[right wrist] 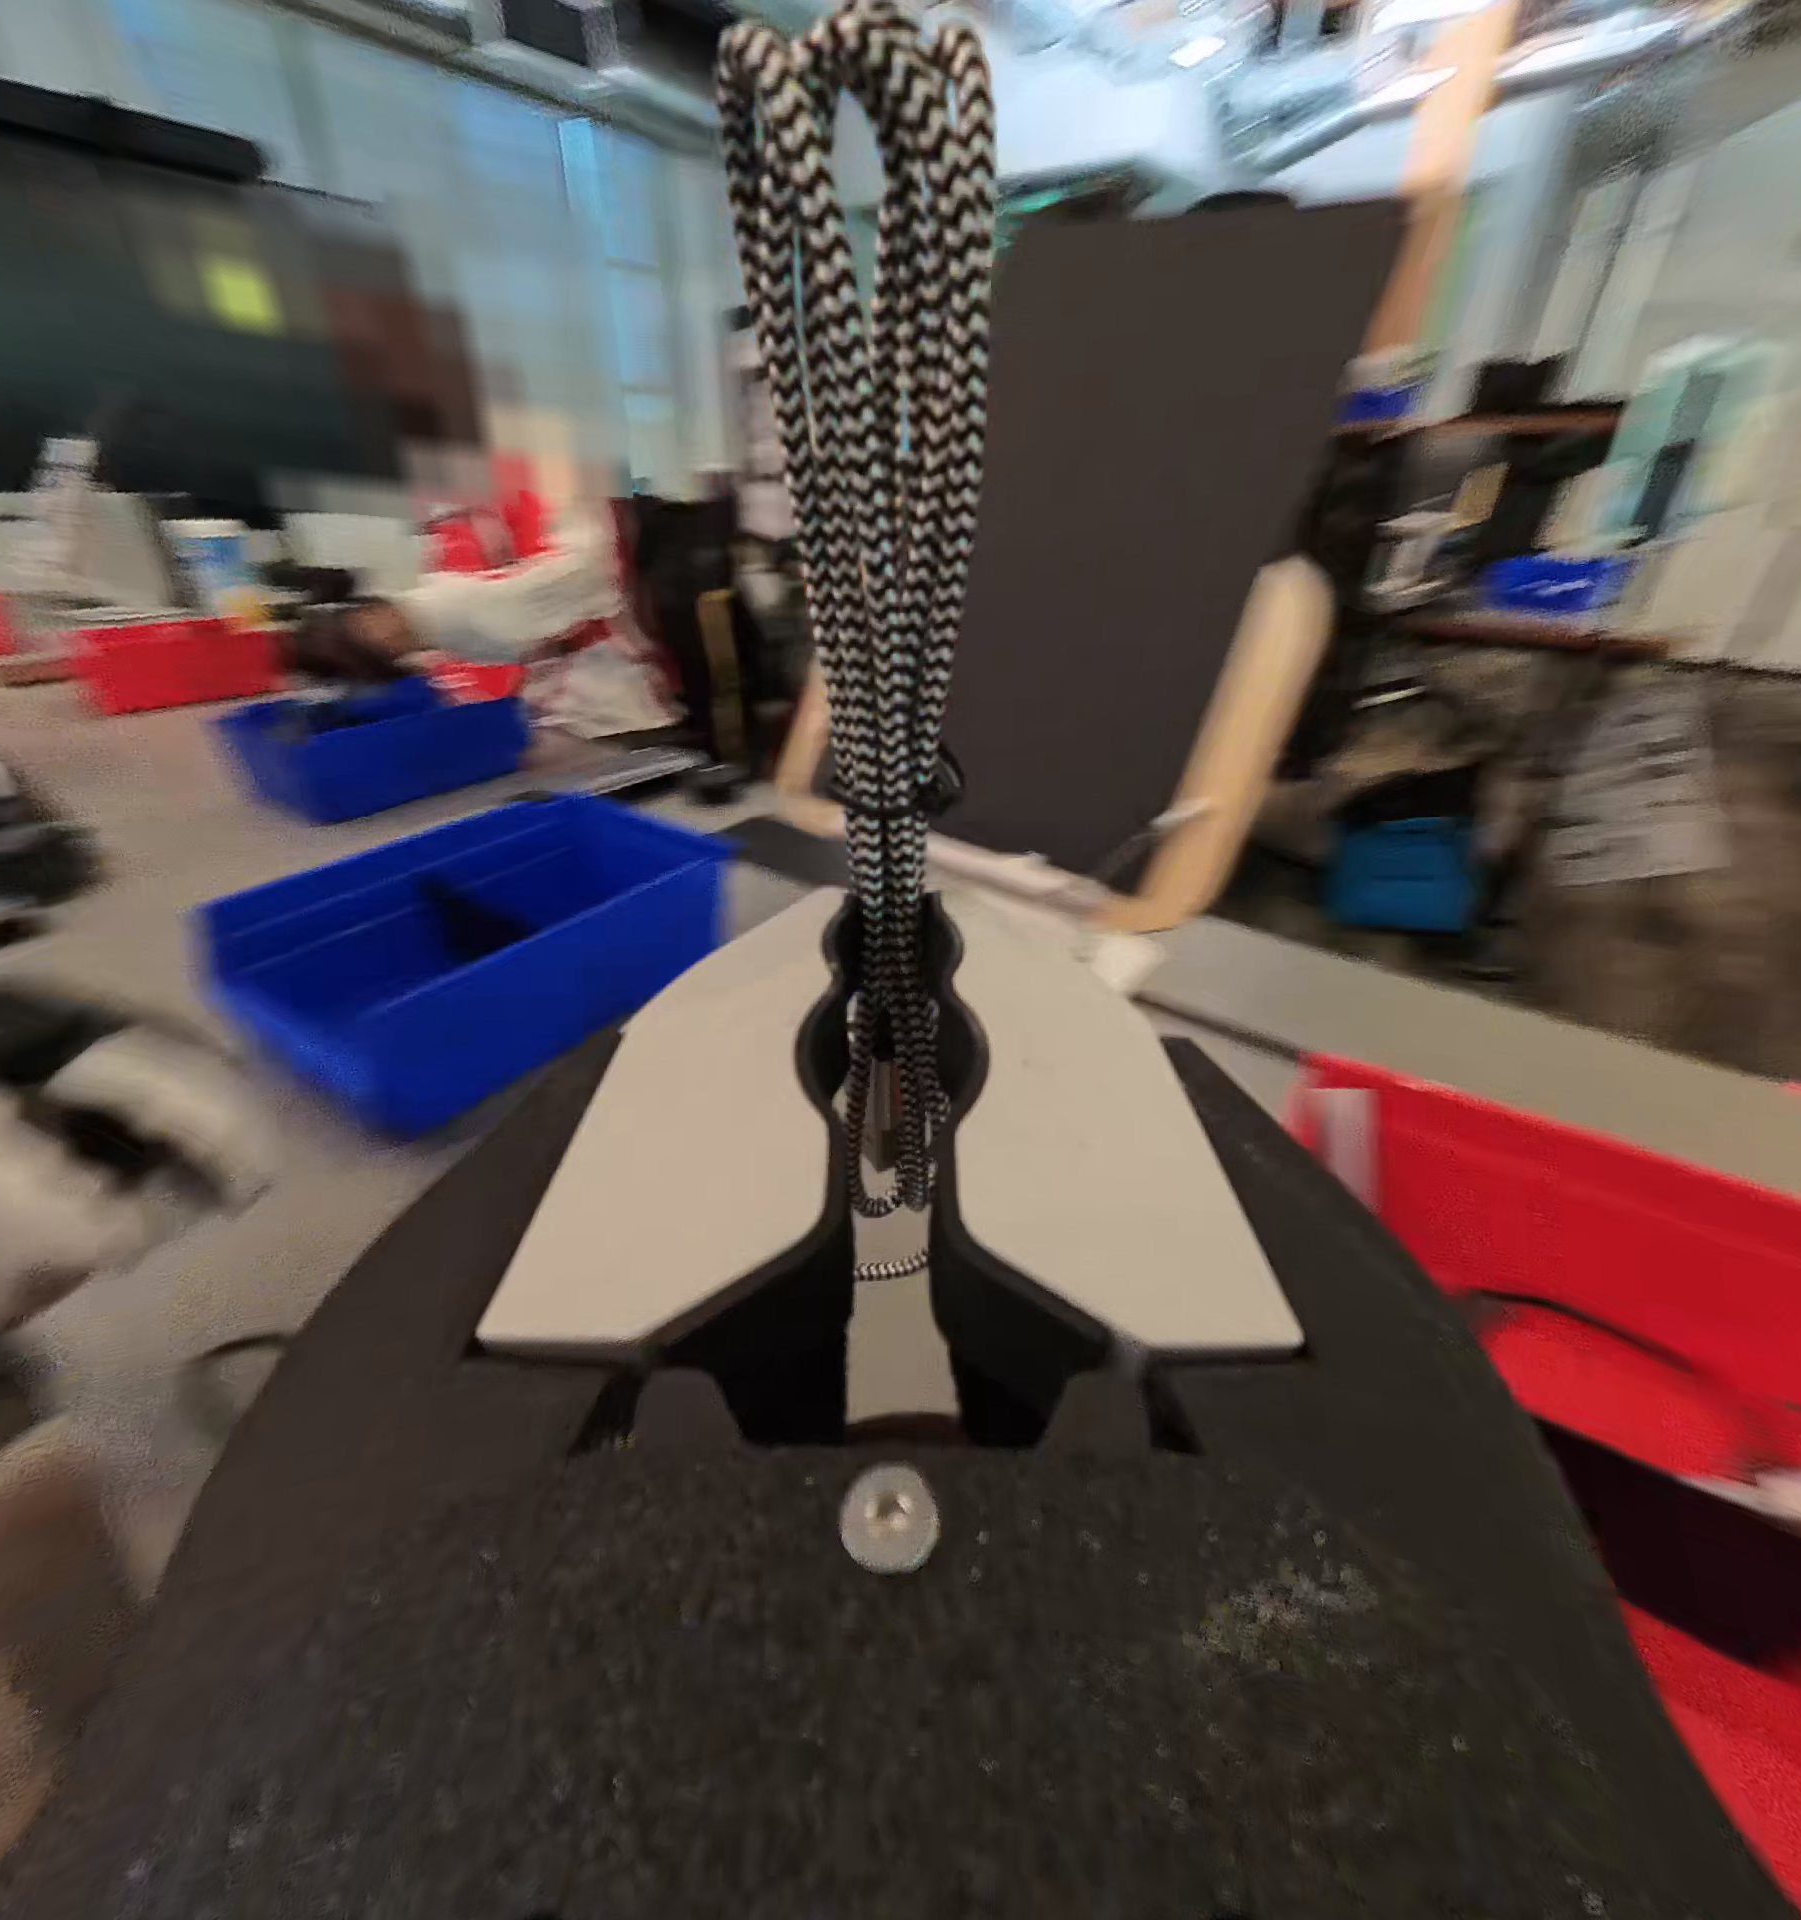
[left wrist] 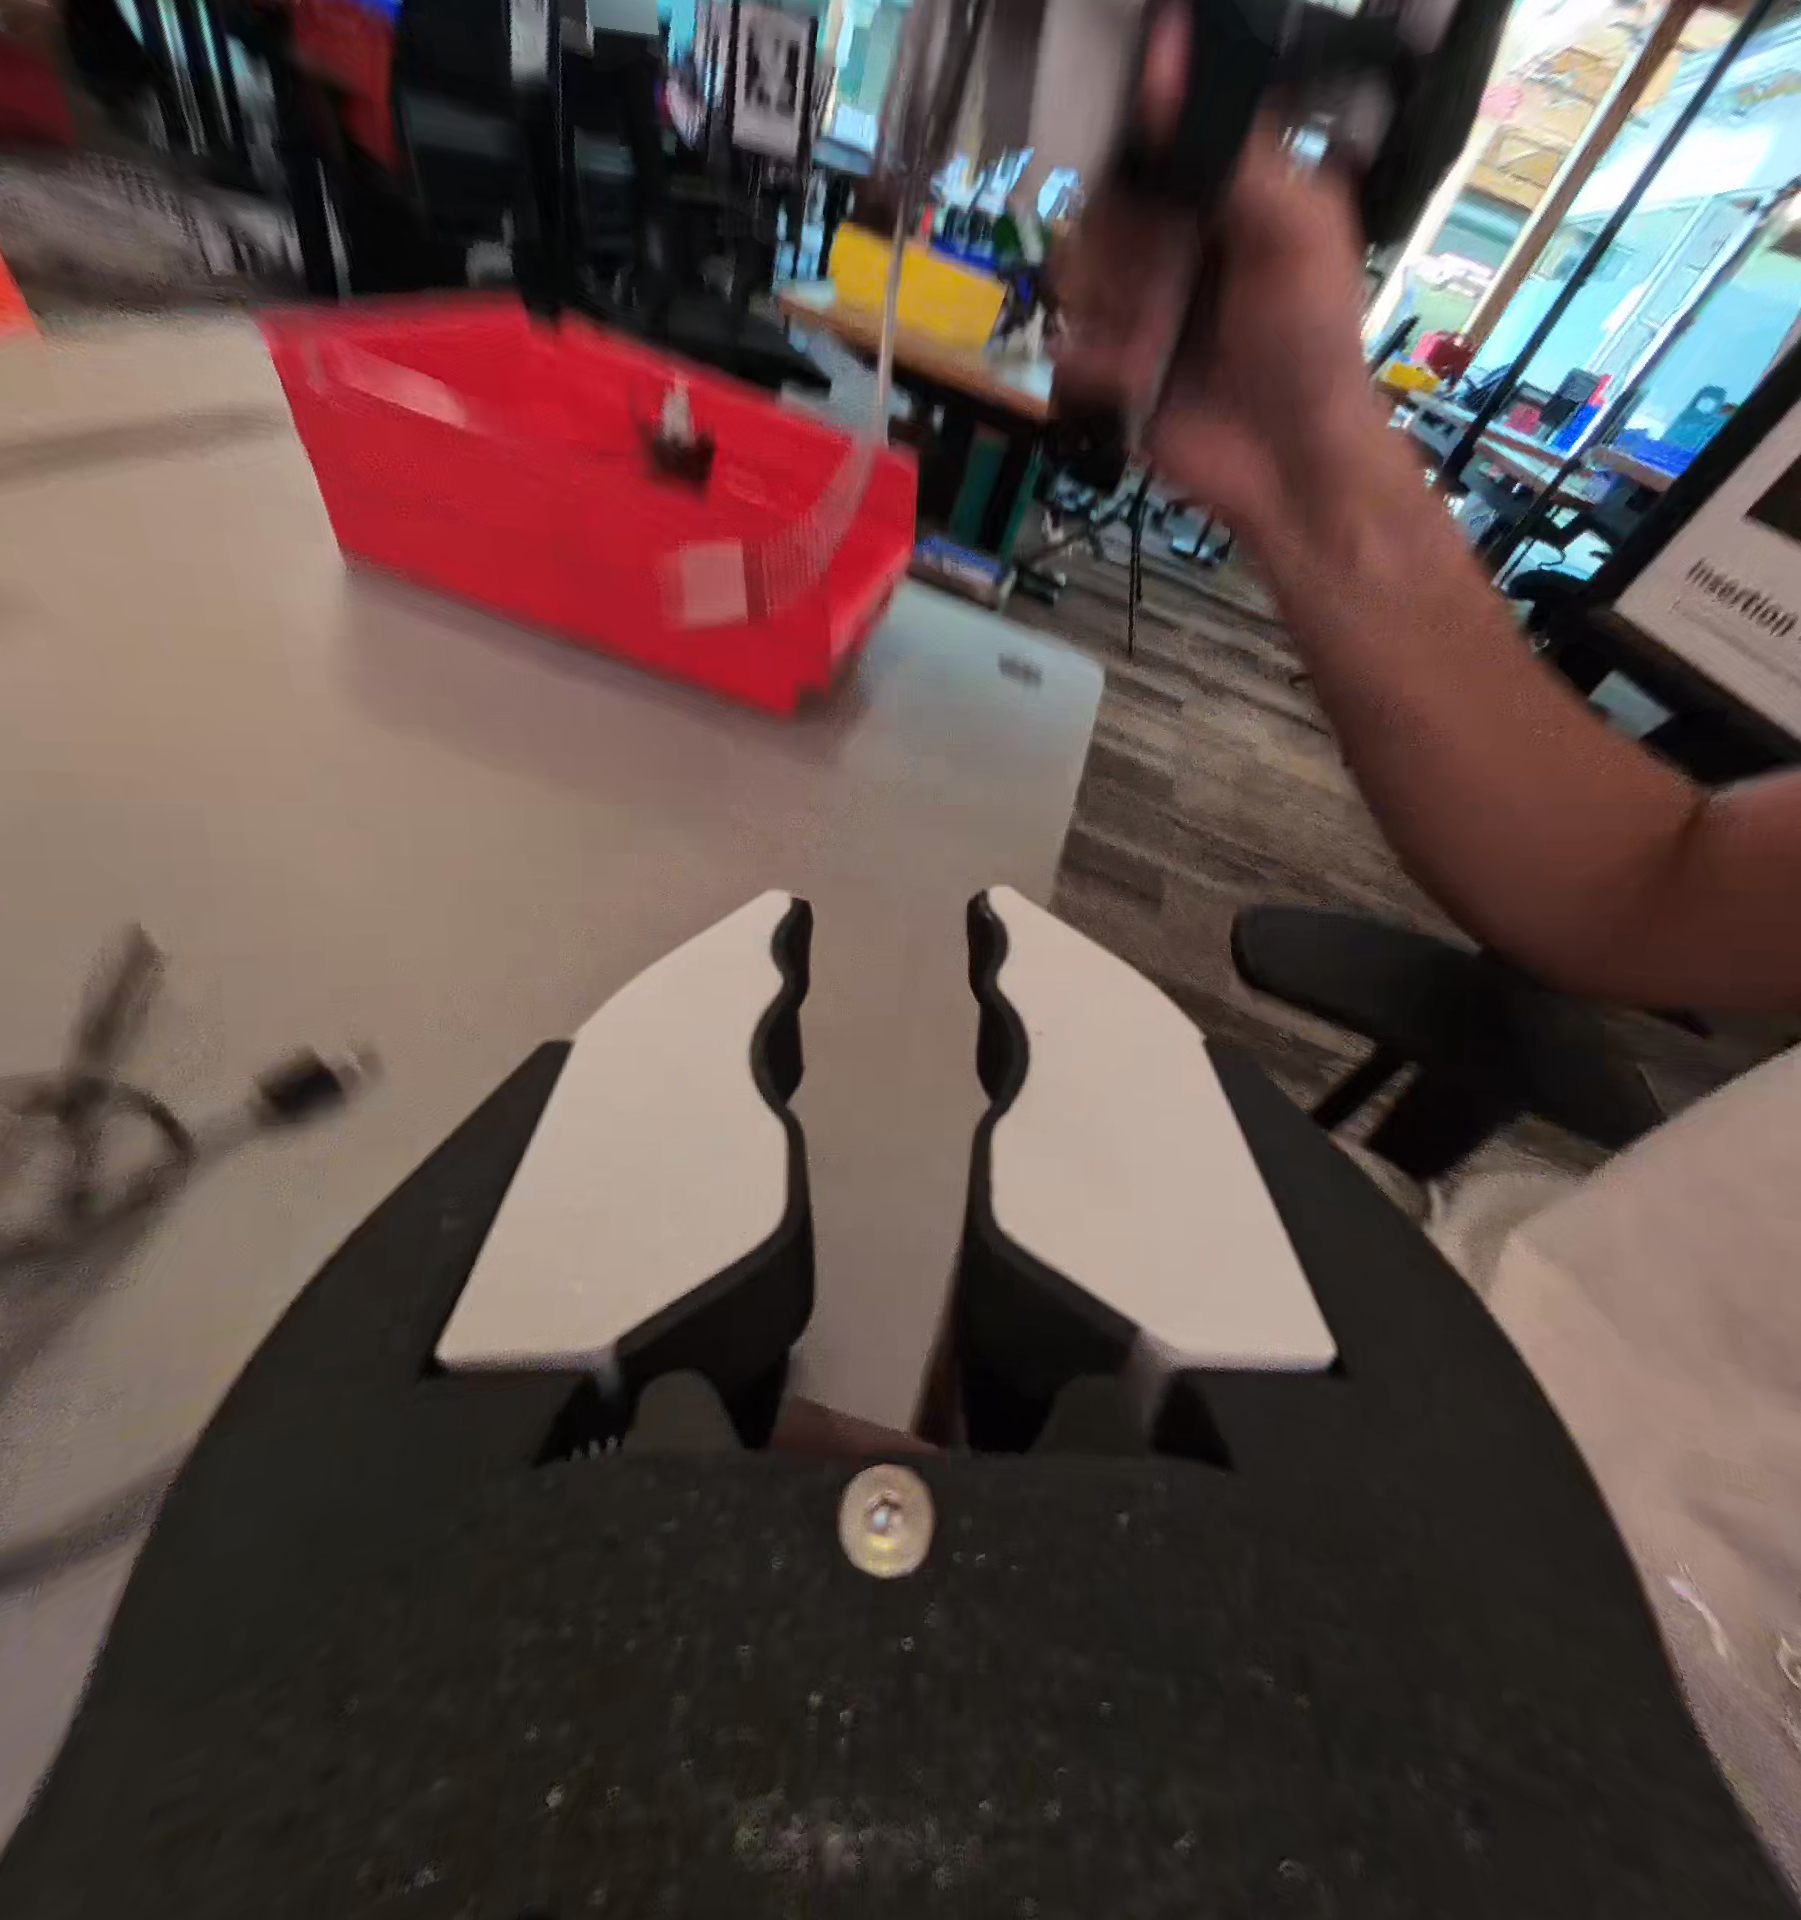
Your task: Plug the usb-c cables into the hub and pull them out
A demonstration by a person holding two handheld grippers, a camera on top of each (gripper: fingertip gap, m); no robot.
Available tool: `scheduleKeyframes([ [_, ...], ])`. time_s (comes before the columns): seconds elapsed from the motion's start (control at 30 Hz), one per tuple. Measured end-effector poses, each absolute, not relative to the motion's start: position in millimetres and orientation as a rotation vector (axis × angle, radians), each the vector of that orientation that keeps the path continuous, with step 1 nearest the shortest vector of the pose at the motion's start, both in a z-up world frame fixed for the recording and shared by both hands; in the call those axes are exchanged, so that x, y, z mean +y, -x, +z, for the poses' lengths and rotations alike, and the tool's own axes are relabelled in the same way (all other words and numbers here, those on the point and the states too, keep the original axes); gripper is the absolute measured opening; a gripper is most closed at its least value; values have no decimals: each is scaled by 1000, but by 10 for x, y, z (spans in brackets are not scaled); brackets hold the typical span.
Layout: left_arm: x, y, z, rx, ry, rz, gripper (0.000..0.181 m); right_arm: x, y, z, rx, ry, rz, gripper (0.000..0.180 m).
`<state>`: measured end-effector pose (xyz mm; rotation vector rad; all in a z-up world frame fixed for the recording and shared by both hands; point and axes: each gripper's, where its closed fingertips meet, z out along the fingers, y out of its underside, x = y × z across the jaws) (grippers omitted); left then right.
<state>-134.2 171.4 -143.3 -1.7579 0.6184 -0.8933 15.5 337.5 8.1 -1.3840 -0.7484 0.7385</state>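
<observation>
My left gripper (left wrist: 891, 914) is open and empty, low over the grey table (left wrist: 563, 831). A dark cable (left wrist: 65, 1143) lies coiled on the table to its left, with its plug (left wrist: 304, 1081) pointing right. My right gripper (right wrist: 891, 920) is shut on a bundled black-and-white braided cable (right wrist: 865, 416), whose loops stand up past the fingertips. In the left wrist view a person's hand (left wrist: 1218, 343) holds that gripper high at the upper right, blurred. A small dark object (left wrist: 678, 442) stands in the red bin (left wrist: 522, 540); it is too blurred to identify.
The red bin also shows at the right in the right wrist view (right wrist: 1550, 1247). Two blue bins (right wrist: 460, 956) (right wrist: 376, 748) sit on the table to the left. A black chair (left wrist: 1395, 997) stands beyond the table's right edge. A marker board (left wrist: 1769, 540) is at the far right. Tip to tip, the grippers are about 25 centimetres apart.
</observation>
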Motion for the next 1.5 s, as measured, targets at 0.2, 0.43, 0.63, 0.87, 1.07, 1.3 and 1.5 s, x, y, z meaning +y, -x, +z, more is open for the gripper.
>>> scheduleKeyframes([
  [0.2,1193,1007,-2164,654,1929,-951,29,4444,-1180,7,-630,1371,175,10],
  [0.43,1104,971,-2127,666,1911,-928,30,5019,-1431,-1850,-1284,1695,-190,11],
  [0.63,1150,1019,-2245,697,1954,-898,30,4973,-1467,-2594,-1754,1840,-485,11],
  [0.87,1128,1039,-2337,784,1964,-800,42,5096,-1586,-2467,-1706,2169,-336,40],
  [1.07,1195,1210,-2308,762,1961,-719,46,4621,-1328,-1528,-1227,2088,95,44],
  [1.3,1475,1569,-1934,816,1939,-620,49,2251,203,-1556,-1008,1761,1480,42],
  [1.5,2143,2106,-1970,1398,2143,-90,56,1381,615,-2066,-1192,1753,1627,42],
])
